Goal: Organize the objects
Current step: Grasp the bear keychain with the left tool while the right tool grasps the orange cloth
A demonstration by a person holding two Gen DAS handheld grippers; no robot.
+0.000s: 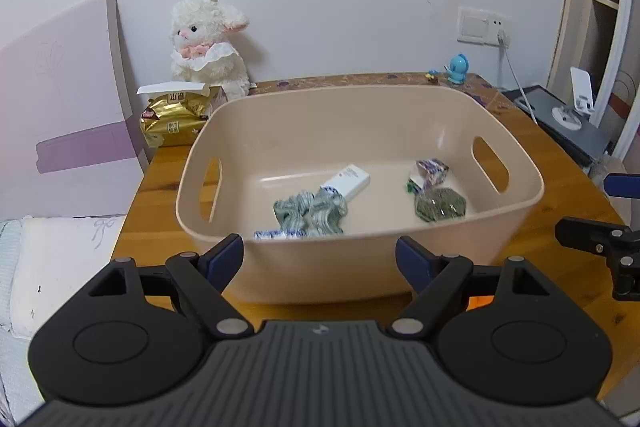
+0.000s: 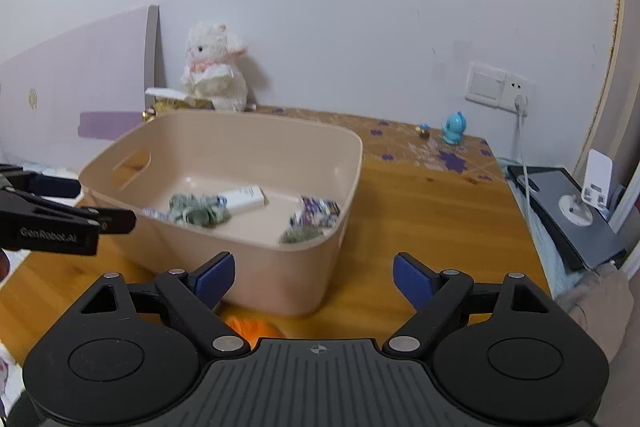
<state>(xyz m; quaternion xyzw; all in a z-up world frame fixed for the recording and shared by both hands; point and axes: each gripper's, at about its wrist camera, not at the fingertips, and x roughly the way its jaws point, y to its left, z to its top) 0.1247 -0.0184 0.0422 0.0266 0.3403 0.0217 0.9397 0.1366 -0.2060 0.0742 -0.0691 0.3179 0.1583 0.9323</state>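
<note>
One smooth rounded beige plastic bin (image 1: 360,131), crinkled scrunchie (image 1: 310,213)

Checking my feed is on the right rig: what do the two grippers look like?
Both match: the left gripper and right gripper have black linkage arms with silver pivot pins, blue finger pads, two round black discs and a ribbed grey body with a small crosshair mark. White "GenRobot.AI" lettering shows on the left one's side in the right view.

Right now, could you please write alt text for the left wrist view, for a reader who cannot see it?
A beige plastic bin on a wooden table holds a white box, a green scrunchie and small packets. The open left gripper hovers in front; a plush lamb sits behind.
</note>
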